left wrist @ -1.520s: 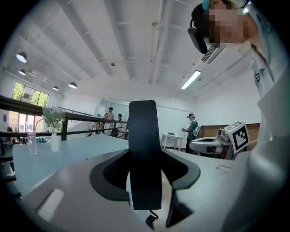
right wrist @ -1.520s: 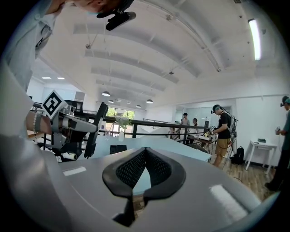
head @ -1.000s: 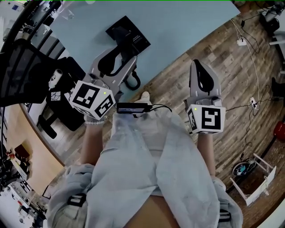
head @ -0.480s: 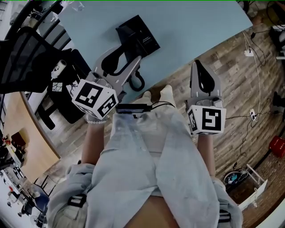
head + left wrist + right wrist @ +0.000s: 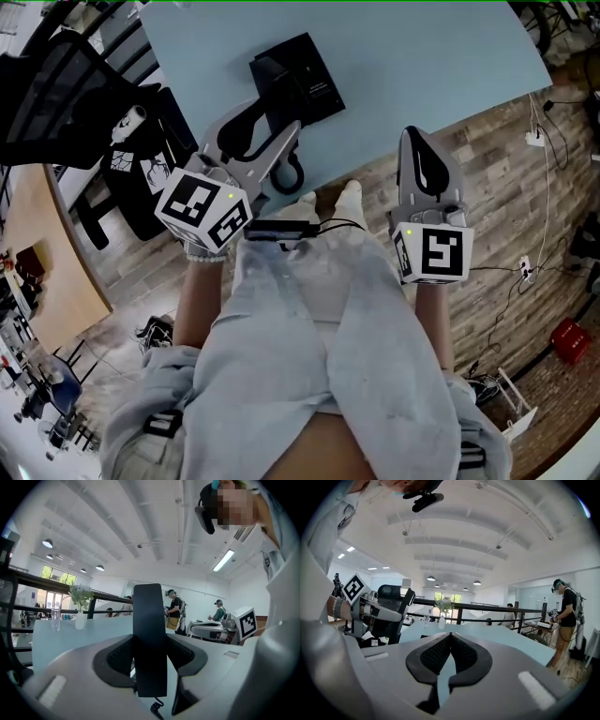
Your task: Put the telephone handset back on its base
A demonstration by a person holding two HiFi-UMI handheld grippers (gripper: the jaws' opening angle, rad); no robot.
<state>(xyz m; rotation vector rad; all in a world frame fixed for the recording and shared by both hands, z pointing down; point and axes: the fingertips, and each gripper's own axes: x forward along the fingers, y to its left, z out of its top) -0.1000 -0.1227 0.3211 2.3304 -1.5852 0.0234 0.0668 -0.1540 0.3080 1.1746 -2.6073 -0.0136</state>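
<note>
The black telephone base (image 5: 314, 84) lies on the light blue table (image 5: 422, 66), near its front edge. My left gripper (image 5: 279, 129) reaches over that edge, shut on the black handset (image 5: 270, 94), which stands just left of the base. In the left gripper view the handset (image 5: 150, 620) is a dark upright bar clamped between the jaws of my left gripper (image 5: 150, 641), with the curly cord (image 5: 156, 708) hanging below. My right gripper (image 5: 419, 141) hovers over the wooden floor right of the table edge. Its jaws meet with nothing in them, as the right gripper view shows for my right gripper (image 5: 450, 635).
A black mesh chair (image 5: 56, 103) stands at the left of the table. A glass (image 5: 56, 618) and a small vase of flowers (image 5: 80, 613) stand far back on the table. Cables (image 5: 544, 141) trail over the wooden floor at the right. Other people (image 5: 174, 611) stand in the background.
The head view has swung a little, so table and base sit slightly further right. Both grippers keep nearly the same pose, the left one still gripping the handset.
</note>
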